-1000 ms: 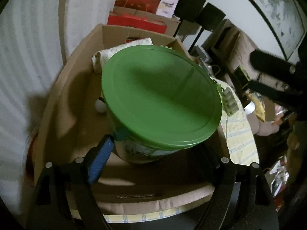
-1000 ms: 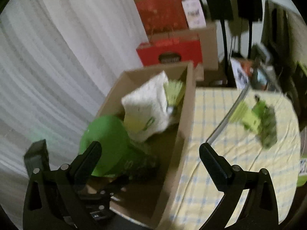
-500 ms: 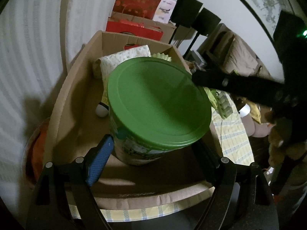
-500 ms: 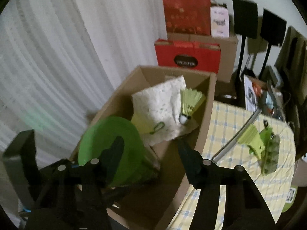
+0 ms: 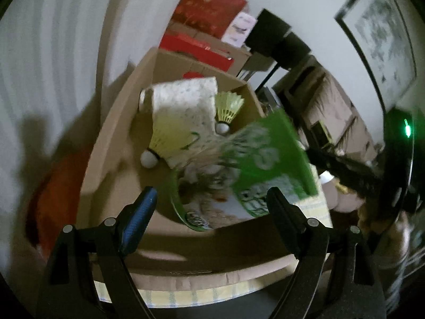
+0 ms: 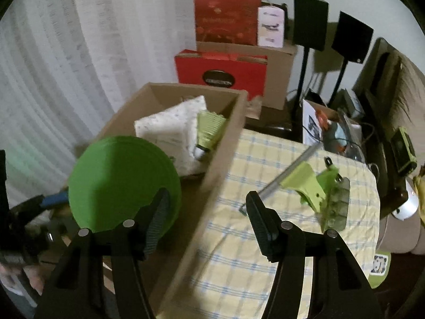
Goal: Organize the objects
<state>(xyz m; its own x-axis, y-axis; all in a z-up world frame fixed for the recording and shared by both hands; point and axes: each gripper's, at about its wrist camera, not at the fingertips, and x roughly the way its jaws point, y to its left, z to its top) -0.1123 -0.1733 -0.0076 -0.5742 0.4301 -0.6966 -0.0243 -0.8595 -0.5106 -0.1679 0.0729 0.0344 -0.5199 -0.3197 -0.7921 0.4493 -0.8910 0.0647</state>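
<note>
We are easing the green-lidded tub (image 5: 239,175), lower centre, into the cardboard box (image 5: 111,143) beside the shuttlecocks (image 5: 228,106); left gripper (image 5: 209,207) gaping, right gripper (image 6: 207,212) half-open, both empty; keeping it upright.

One cardboard box (image 6: 225,133) sits on the counter (image 6: 265,212). Inside it are one green-lidded tub (image 6: 122,183), one white patterned roll (image 5: 183,101) and two yellow-green shuttlecocks (image 5: 228,106). On the checked cloth lies one lime-green clamp tool (image 6: 318,191). Behind stand two red gift boxes (image 6: 225,18) and two black speakers (image 6: 309,21).
</note>
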